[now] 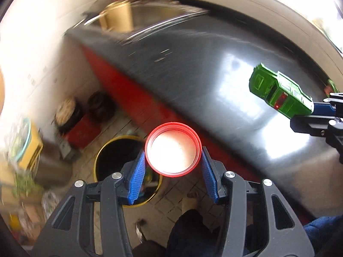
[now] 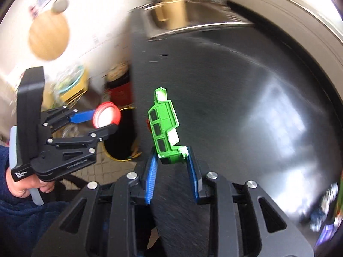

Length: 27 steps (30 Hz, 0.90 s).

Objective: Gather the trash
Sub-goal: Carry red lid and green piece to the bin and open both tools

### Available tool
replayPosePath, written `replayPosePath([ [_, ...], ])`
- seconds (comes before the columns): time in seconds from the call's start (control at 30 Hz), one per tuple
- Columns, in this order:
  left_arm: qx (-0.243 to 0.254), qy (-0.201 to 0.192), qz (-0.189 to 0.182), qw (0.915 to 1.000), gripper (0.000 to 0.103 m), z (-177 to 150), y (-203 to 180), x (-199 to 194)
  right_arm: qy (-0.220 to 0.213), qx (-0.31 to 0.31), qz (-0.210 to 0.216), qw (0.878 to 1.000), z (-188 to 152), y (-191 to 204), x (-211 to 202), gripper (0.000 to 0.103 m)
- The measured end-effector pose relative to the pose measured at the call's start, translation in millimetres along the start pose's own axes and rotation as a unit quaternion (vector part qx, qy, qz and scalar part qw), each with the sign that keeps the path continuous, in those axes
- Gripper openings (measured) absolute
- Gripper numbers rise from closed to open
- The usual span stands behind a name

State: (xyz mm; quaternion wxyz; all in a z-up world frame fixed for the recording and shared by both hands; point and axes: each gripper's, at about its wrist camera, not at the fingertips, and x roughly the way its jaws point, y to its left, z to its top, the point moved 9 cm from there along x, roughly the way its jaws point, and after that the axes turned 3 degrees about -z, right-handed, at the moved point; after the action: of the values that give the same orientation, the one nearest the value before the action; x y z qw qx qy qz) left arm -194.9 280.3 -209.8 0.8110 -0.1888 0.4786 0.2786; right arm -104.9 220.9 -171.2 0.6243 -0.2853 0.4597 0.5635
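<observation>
A red lid (image 1: pixel 173 137) with a pale inside sits between the blue pads of my left gripper (image 1: pixel 173 151), which is shut on it. It hangs over the floor beside the counter edge, above and right of a black bin with a yellow rim (image 1: pixel 120 160). My right gripper (image 2: pixel 172 150) is shut on a broken green plastic piece (image 2: pixel 164 124) that sticks up over the dark counter (image 2: pixel 235 90). The right wrist view has the left gripper (image 2: pixel 106 121) at the left with the red lid (image 2: pixel 106 117), near the bin (image 2: pixel 122 147). The left wrist view has the green piece (image 1: pixel 278 90) at the far right.
A steel sink (image 1: pixel 154 15) holding a tan container (image 1: pixel 120 17) lies at the counter's far end. The cabinet front (image 1: pixel 128 90) is red. Boxes and round tubs (image 1: pixel 70 115) crowd the floor on the left. A person's leg (image 1: pixel 188 231) stands below. A round wooden board (image 2: pixel 49 36) hangs on the wall.
</observation>
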Motion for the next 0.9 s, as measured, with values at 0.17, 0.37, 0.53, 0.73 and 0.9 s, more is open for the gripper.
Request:
replayPosePath([
  [0.17,-0.107,0.023,0.028,0.9936,0.048,-40.1,80.1,8.1,0.038,-0.055,0.073,0.995,35.8,83.8,43.7,0.027],
  [0.37,-0.172,0.036,0.028,0.9841,0.048,-67.1,132.7,30.0,0.103,-0.064,0.092,0.988,52.6,132.5,109.8,0.027],
  [0.53,-0.201,0.041,0.015,0.9787,0.048,-77.4,153.4,46.6,0.141,-0.041,0.087,0.985,62.3,141.7,152.1,0.027],
  [0.73,-0.204,0.051,0.008,0.9776,0.049,-80.6,166.2,63.7,0.149,-0.054,0.069,0.985,71.5,139.5,170.9,0.027],
  [0.9,-0.205,0.05,0.006,0.9774,0.049,-79.4,171.5,68.1,0.147,-0.061,0.061,0.985,77.5,140.3,175.3,0.028],
])
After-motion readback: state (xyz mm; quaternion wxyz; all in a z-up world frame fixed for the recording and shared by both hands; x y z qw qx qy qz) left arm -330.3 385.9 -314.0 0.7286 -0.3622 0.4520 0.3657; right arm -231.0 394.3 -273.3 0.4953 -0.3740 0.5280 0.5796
